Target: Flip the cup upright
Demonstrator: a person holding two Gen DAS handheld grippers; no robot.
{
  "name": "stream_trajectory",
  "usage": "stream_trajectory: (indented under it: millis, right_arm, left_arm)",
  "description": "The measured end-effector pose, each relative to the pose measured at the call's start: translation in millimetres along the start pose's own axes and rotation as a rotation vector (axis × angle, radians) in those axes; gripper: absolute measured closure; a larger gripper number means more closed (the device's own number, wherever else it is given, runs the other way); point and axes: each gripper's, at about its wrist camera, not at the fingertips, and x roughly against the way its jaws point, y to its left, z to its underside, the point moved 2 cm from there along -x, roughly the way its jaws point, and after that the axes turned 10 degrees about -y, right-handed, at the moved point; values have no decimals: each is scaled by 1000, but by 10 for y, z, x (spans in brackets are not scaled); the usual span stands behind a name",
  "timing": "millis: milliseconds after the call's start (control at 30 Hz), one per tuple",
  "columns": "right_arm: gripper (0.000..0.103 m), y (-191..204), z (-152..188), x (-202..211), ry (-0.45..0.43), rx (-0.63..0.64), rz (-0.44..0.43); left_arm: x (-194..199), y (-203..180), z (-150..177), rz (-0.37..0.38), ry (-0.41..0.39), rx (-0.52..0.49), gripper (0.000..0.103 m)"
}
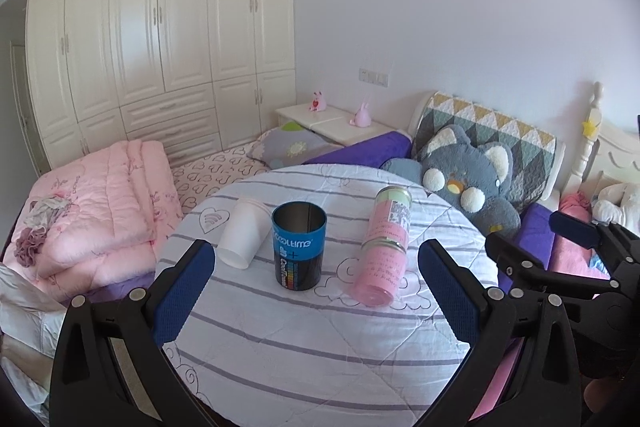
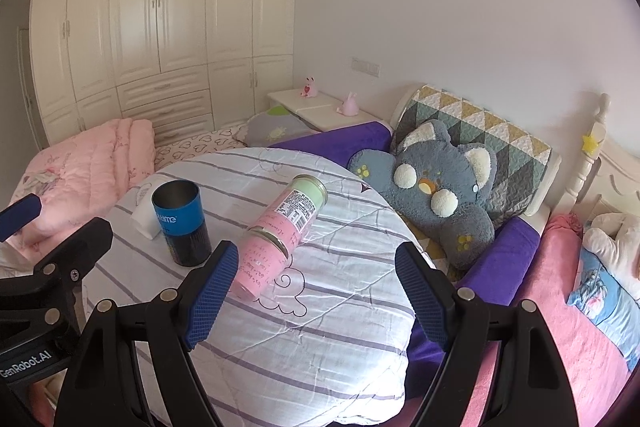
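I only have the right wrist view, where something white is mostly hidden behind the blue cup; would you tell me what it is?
Observer: The left wrist view shows a white cup lying on its side, right beside the upright blue cup.
Operator: Thank you. Is the left gripper open?
Observer: Yes. The left gripper is wide open and empty, short of both cups.

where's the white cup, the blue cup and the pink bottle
white cup (image 1: 243, 233), left wrist view, on its side wall
blue cup (image 1: 299, 250), left wrist view, on its printed side
pink bottle (image 2: 280, 239), right wrist view, on its body
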Motion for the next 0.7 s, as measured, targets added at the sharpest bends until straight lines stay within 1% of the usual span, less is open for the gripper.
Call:
stream_trajectory:
  millis: [200, 700]
  right_arm:
    - [21, -14, 24, -21, 5, -3, -4]
    - [21, -20, 39, -52, 15, -6, -6]
  left_arm:
    - [9, -34, -17, 5, -22, 3, 0]
    - [2, -60, 12, -3, -16, -4, 0]
